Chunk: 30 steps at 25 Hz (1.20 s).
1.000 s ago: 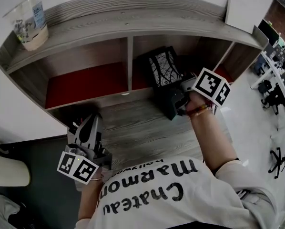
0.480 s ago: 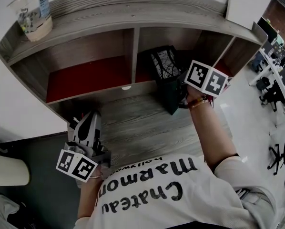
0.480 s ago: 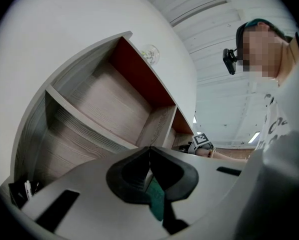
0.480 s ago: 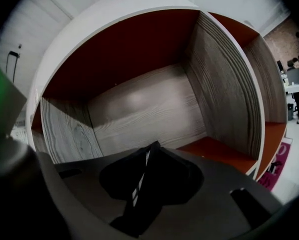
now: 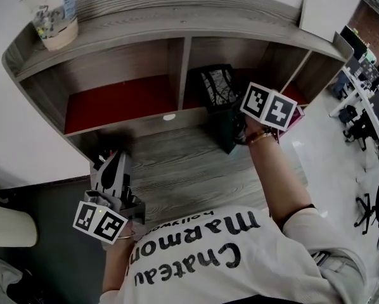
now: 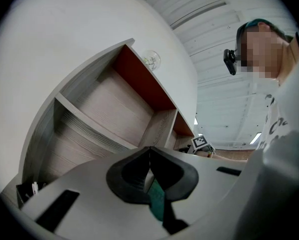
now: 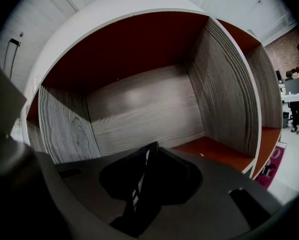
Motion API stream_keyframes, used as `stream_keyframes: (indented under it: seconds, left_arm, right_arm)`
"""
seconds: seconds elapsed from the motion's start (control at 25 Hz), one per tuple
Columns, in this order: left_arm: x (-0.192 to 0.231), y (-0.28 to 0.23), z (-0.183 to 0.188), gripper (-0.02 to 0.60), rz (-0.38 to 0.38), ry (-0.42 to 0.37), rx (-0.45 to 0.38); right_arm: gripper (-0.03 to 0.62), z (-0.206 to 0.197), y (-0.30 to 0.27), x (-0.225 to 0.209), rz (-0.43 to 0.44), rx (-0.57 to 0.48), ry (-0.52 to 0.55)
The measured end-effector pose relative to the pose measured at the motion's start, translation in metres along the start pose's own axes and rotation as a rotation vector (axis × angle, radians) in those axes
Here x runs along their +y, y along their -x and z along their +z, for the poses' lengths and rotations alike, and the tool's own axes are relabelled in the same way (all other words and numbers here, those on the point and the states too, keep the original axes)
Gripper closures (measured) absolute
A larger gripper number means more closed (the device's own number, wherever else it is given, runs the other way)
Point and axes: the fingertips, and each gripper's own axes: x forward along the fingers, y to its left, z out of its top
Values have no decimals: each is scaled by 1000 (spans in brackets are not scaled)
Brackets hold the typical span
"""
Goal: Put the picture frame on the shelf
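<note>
Head view: your right gripper [image 5: 235, 130] holds the picture frame [image 5: 216, 87] at the mouth of the shelf's [image 5: 177, 27] middle bay, patterned face towards you. Can't tell whether it touches the red floor. Your left gripper [image 5: 118, 157] is well apart, low at the left, off the shelf. A plastic cup [image 5: 53, 14] stands on the top board, far left.

Left gripper view: fingers pressed together at the tips and carrying nothing, which the head view doesn't show. The cup and your right marker cube [image 6: 202, 142] show beyond.

Right gripper view: fingers pinch the frame edge-on [image 7: 134, 194], a thin dark strip. The bay's grey back wall [image 7: 144, 114] lies ahead.
</note>
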Motion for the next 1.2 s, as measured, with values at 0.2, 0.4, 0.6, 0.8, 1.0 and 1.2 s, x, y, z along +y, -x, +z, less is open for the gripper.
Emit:
stream_keyframes:
  seconds: [0.2, 0.4, 0.6, 0.8, 1.0, 1.2]
  left_arm:
    - [0, 2, 2, 563, 6, 0, -5]
    - [-4, 3, 2, 563, 4, -5, -8]
    - [-10, 4, 3, 563, 0, -17, -9]
    - [-15, 8, 8, 563, 8, -35, -7]
    - [-17, 13, 13, 563, 23, -51, -22]
    - [-20, 19, 14, 563, 44, -60, -25]
  right_arm:
    - [519, -4, 1, 0, -11, 8, -9]
    - [519, -4, -1, 2, -21, 11, 25]
    - [519, -5, -2, 2, -34, 17, 63]
    - [519, -5, -1, 2, -45, 9, 88]
    - [519, -4, -1, 3, -67, -4, 127]
    - [519, -4, -1, 4, -56, -8, 136]
